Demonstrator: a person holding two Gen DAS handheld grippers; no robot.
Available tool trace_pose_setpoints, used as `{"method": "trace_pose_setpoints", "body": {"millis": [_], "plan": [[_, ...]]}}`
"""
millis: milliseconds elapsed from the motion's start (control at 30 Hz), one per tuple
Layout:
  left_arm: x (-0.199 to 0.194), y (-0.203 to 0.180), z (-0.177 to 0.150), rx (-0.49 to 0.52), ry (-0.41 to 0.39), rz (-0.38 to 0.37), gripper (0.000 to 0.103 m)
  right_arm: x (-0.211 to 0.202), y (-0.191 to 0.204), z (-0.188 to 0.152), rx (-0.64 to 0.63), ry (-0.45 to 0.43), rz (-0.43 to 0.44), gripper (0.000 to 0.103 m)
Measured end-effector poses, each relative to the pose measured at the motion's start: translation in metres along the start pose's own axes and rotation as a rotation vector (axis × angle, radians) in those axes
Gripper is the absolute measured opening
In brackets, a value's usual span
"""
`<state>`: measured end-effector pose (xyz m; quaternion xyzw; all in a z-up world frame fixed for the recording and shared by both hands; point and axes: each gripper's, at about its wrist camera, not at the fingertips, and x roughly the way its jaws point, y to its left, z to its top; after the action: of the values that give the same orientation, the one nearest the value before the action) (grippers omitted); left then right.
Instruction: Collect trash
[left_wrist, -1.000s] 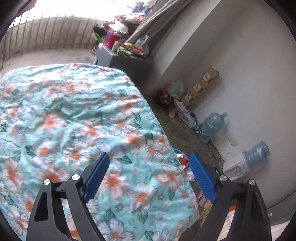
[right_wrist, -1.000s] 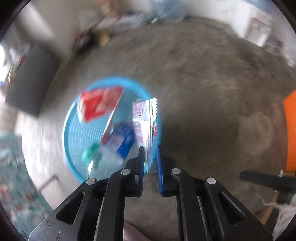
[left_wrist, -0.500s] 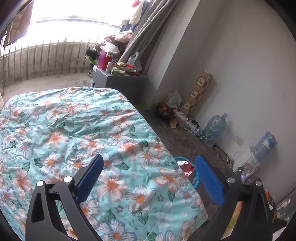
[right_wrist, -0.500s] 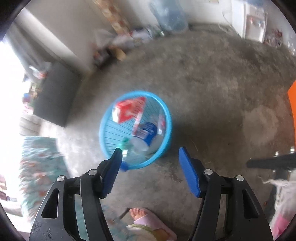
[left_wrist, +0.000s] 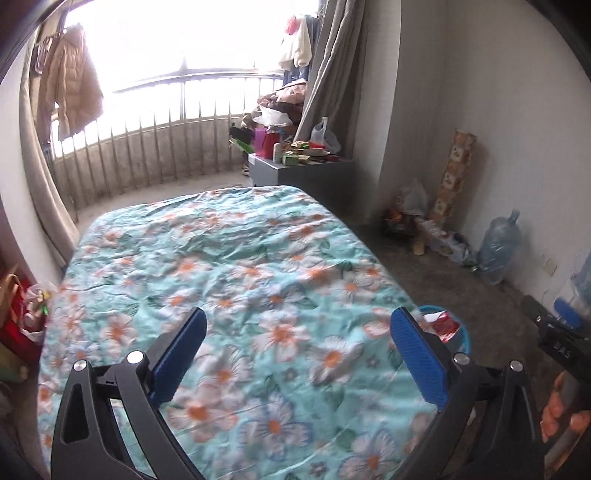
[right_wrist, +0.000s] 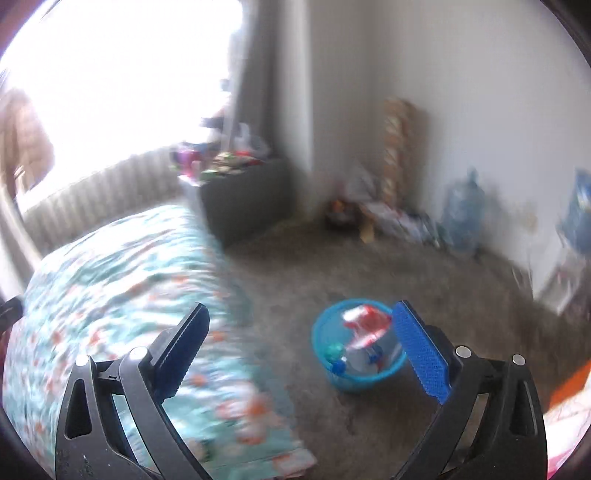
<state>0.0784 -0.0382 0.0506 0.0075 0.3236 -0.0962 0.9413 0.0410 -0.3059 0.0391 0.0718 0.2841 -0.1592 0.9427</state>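
The turquoise floral cotton-like bedspread (left_wrist: 236, 280) is soft cloth, matt and creased into fine wrinkles. The grey floor (left_wrist: 461, 291) looks like rough, mottled concrete, dull throughout. The round blue plastic basket (right_wrist: 356, 378) has a smooth, slightly glossy wall; the red-and-white wrapper (right_wrist: 364, 319) inside it shines like thin film, though blur hides detail. The left gripper (left_wrist: 295, 343) and right gripper (right_wrist: 301, 338) have matt black plastic arms with bright metal screw heads, and their jaws carry blue pads (left_wrist: 419, 354) with a finely ribbed, rubbery face. The large translucent blue water bottle (left_wrist: 498, 251) is smooth plastic. The white wall (left_wrist: 517, 110) is flat, matt paint. The grey curtain (left_wrist: 332, 70) is heavy, dull cloth.
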Motion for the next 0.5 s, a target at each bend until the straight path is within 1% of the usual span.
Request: {"method": "trace_pose_setpoints", "body": {"millis": [67, 100, 167, 233, 367, 500], "plan": [[-0.002, 0.003, -0.006, -0.009, 0.027, 0.015, 0.097, -0.014, 0.021, -0.006, -0.053, -0.037, 0.074, 0.095], [-0.003, 0.004, -0.009, -0.017, 0.039, 0.026, 0.097, -0.019, 0.026, -0.009, -0.069, -0.036, 0.098, 0.095], [-0.003, 0.006, -0.015, -0.027, 0.058, 0.052, 0.097, -0.019, 0.039, -0.014, -0.112, 0.007, 0.119, 0.095], [-0.001, 0.007, -0.02, -0.032, 0.084, 0.085, 0.097, -0.011, 0.043, -0.019, -0.152, 0.059, 0.135, 0.095], [0.003, 0.0, -0.036, -0.013, 0.133, 0.138, 0.097, 0.013, 0.051, -0.034, -0.221, 0.218, 0.076, 0.095], [0.014, -0.007, -0.048, 0.002, 0.207, 0.145, 0.097, 0.015, 0.055, -0.054, -0.214, 0.323, 0.032, 0.095]]}}
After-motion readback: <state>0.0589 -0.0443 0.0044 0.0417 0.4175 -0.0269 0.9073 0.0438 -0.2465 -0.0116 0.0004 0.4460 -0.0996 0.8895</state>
